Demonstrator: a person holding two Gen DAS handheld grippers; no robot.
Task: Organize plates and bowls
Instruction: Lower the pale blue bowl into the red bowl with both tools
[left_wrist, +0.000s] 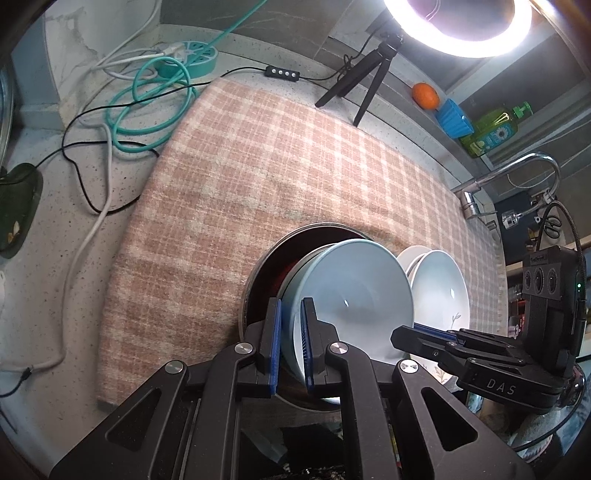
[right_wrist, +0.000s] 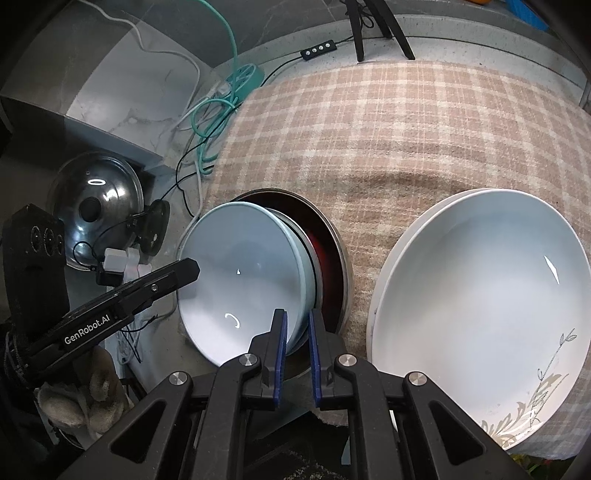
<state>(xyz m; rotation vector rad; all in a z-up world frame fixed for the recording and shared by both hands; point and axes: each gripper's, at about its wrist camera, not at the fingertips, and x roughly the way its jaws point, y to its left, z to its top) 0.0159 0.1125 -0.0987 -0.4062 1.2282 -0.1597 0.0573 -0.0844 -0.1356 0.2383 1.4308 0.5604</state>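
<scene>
bowl (right_wrist: 240, 280) in pan (right_wrist: 328, 236); plates (right_wrist: 480, 295) right

Pale blue bowl tipped up inside a metal dish, white plates stacked next to it

The blue bowl (left_wrist: 351, 291) is tilted on its side, stacked in the red-lined metal dish (left_wrist: 266, 266) on the checked cloth. Just to its right sit the white plates (right_wrist: 480, 295), stacked, top one with a leafy print near the rim.
</scene>
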